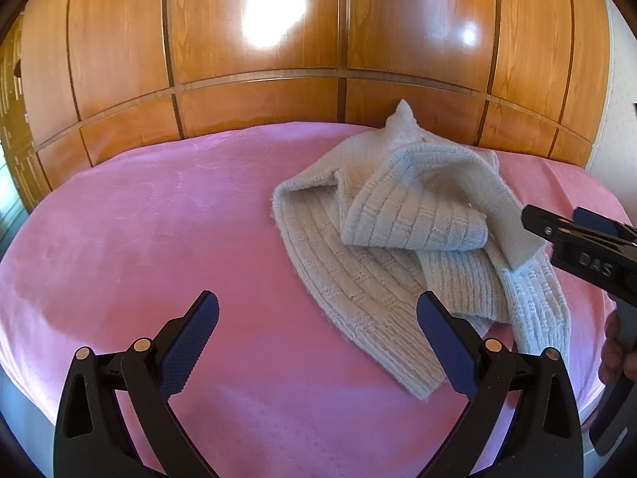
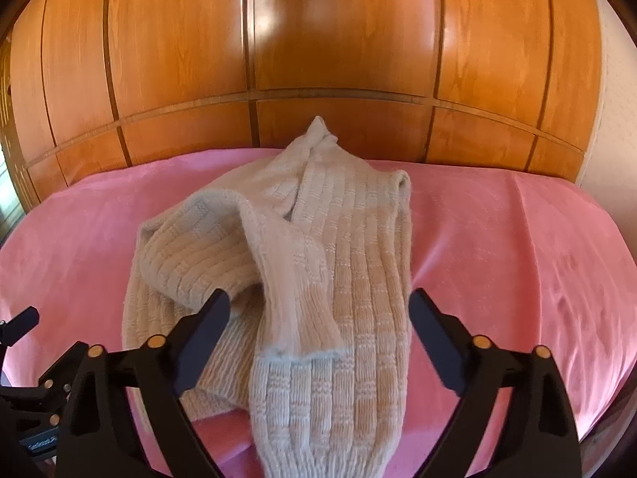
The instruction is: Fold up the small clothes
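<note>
A cream knit sweater [image 2: 326, 279] lies rumpled on the pink bedspread [image 1: 139, 219] — one sleeve folded across its body. The right gripper [image 2: 318, 318] hangs over it, jaws wide, pinching nothing. The left gripper [image 1: 318, 318] — also wide, empty — hovers beside the sweater's edge.

We count one knitted garment [image 1: 398, 247], cream-coloured and rumpled, and find no second piece of clothing in either view. We count one pink cover [image 1: 139, 239] beneath it, spread over a single surface. We count two grippers: the left gripper [image 1: 318, 342] and the right gripper [image 2: 318, 342], each with two dark blue fingers, four fingers in all. We count one hand [image 1: 615, 352], partly visible at the edge of the left wrist view. Behind the cover we record one wooden panelled wall [image 1: 258, 91]; its panels run past the frame, so we give no total.
</note>
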`<state>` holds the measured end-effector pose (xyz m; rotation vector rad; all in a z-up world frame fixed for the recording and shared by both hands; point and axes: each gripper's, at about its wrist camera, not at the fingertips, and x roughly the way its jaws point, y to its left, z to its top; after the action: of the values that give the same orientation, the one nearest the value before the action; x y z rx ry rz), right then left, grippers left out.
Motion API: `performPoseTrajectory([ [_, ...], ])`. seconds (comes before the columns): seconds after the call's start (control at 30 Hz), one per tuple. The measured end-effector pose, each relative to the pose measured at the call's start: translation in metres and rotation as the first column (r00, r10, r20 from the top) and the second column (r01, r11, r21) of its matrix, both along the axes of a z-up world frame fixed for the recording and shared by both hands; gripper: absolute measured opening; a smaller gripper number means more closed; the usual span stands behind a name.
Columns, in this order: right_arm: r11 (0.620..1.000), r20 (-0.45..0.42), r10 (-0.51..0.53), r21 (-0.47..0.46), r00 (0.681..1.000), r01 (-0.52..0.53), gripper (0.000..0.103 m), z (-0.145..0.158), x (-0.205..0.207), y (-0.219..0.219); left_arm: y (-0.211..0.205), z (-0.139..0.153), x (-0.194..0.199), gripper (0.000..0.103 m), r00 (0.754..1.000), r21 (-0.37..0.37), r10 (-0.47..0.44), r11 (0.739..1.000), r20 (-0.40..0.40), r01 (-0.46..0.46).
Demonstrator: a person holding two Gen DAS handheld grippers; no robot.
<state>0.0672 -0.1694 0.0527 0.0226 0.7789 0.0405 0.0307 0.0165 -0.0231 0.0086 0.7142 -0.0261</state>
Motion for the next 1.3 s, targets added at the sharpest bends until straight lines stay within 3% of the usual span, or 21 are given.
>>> performPoseTrajectory([
  [0.13, 1.0, -0.024, 0.001, 0.005, 1.0, -0.001, 0.083, -0.009, 0.013, -0.003, 0.007, 0.001, 0.004, 0.099, 1.0, -0.005, -0.024, 1.0, 0.004, 0.024],
  [0.23, 1.0, -0.053, 0.025, 0.005, 0.998, -0.025, 0.06, -0.018, 0.023, -0.002, 0.017, 0.006, 0.009, 0.099, 0.998, -0.065, -0.058, 0.996, -0.01, 0.058],
  [0.3, 0.998, -0.083, 0.055, 0.014, 0.995, -0.054, 0.035, -0.026, 0.029, -0.001, 0.021, 0.012, 0.011, 0.093, 0.994, -0.102, -0.111, 0.989, -0.007, 0.109],
  [0.37, 0.997, -0.091, 0.076, 0.028, 0.993, -0.074, 0.021, -0.031, 0.03, -0.001, 0.021, 0.019, 0.012, 0.086, 0.984, -0.127, -0.177, 0.976, 0.007, 0.177],
  [0.47, 0.992, -0.085, 0.114, 0.063, 0.99, -0.109, 0.008, -0.033, 0.027, -0.002, 0.024, 0.026, 0.021, 0.079, 0.964, -0.264, -0.265, 0.93, 0.003, 0.257],
  [0.6, 0.964, -0.049, 0.199, 0.188, 0.979, -0.187, 0.007, -0.029, 0.013, -0.005, 0.009, 0.035, 0.042, 0.076, 0.929, -0.407, -0.369, 0.85, -0.009, 0.334],
  [0.7, 0.908, -0.016, 0.311, 0.301, 0.95, -0.292, 0.007, -0.024, 0.001, -0.002, -0.014, 0.035, 0.064, 0.077, 0.889, -0.514, -0.457, 0.768, -0.023, 0.381],
  [0.9, 0.834, 0.028, 0.393, 0.41, 0.919, -0.369, 0.007, -0.027, -0.01, 0.001, -0.049, 0.011, 0.099, 0.077, 0.837, -0.626, -0.535, 0.694, -0.117, 0.356],
  [0.93, 0.822, 0.035, 0.401, 0.426, 0.915, -0.377, 0.007, -0.028, -0.011, 0.001, -0.054, 0.004, 0.104, 0.07, 0.828, -0.648, -0.544, 0.681, -0.136, 0.341],
  [0.97, 0.818, 0.037, 0.403, 0.434, 0.914, -0.379, 0.007, -0.028, -0.012, 0.001, -0.053, 0.003, 0.106, 0.043, 0.824, -0.664, -0.548, 0.671, -0.145, 0.33],
  [1.03, 0.813, 0.04, 0.404, 0.443, 0.914, -0.379, 0.007, -0.027, -0.015, 0.001, -0.058, -0.003, 0.111, 0.014, 0.808, -0.681, -0.565, 0.658, -0.166, 0.32],
  [1.07, 0.808, 0.043, 0.404, 0.453, 0.914, -0.378, 0.008, -0.026, -0.016, -0.001, -0.056, -0.003, 0.109, 0.009, 0.815, -0.681, -0.558, 0.658, -0.155, 0.321],
  [1.17, 0.779, 0.045, 0.413, 0.499, 0.909, -0.379, 0.012, -0.022, -0.025, -0.01, -0.047, 0.004, 0.106, 0.007, 0.839, -0.681, -0.533, 0.654, -0.106, 0.33],
  [1.23, 0.77, 0.048, 0.414, 0.514, 0.909, -0.378, 0.028, -0.02, -0.027, -0.02, -0.025, 0.016, 0.104, 0.007, 0.867, -0.684, -0.493, 0.655, -0.066, 0.321],
  [1.27, 0.782, 0.043, 0.401, 0.505, 0.915, -0.366, 0.038, -0.017, -0.028, -0.025, -0.013, 0.022, 0.105, 0.007, 0.883, -0.685, -0.468, 0.659, -0.048, 0.312],
  [1.3, 0.794, 0.039, 0.389, 0.492, 0.921, -0.356, 0.042, -0.016, -0.029, -0.028, 0.011, 0.033, 0.105, 0.007, 0.905, -0.686, -0.424, 0.665, -0.022, 0.295],
])
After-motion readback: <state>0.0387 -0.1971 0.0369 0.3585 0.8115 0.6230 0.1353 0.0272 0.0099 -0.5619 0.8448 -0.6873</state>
